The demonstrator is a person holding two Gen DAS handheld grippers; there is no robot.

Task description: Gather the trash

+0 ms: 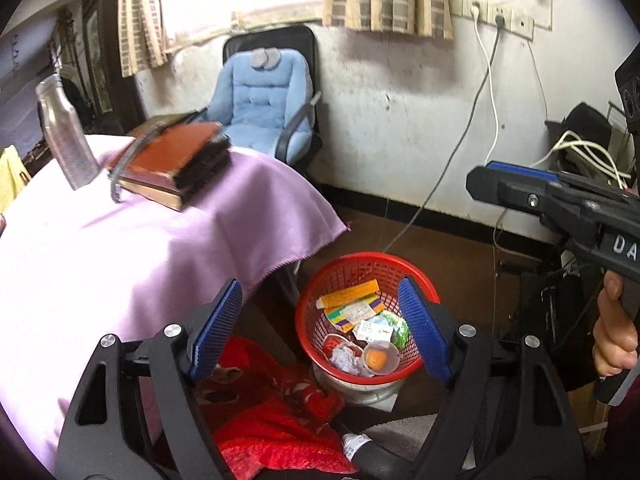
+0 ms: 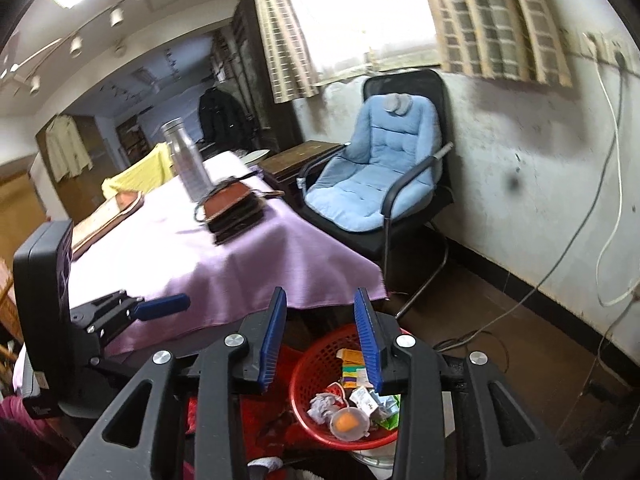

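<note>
While the desk (image 1: 120,248) under its purple cloth (image 1: 248,200) fills the nine o'clock side, a blue-cushioned chair (image 1: 260,100) stands at twelve. A red basket (image 1: 316,292) sits on the floor at six o'clock, holding cartons (image 1: 352,300), crumpled paper (image 1: 348,360) and a clear cup (image 1: 380,356). Left tongs (image 1: 320,332) gape wide and empty above it; right tongs (image 2: 320,340) stand narrower, also empty.
</note>
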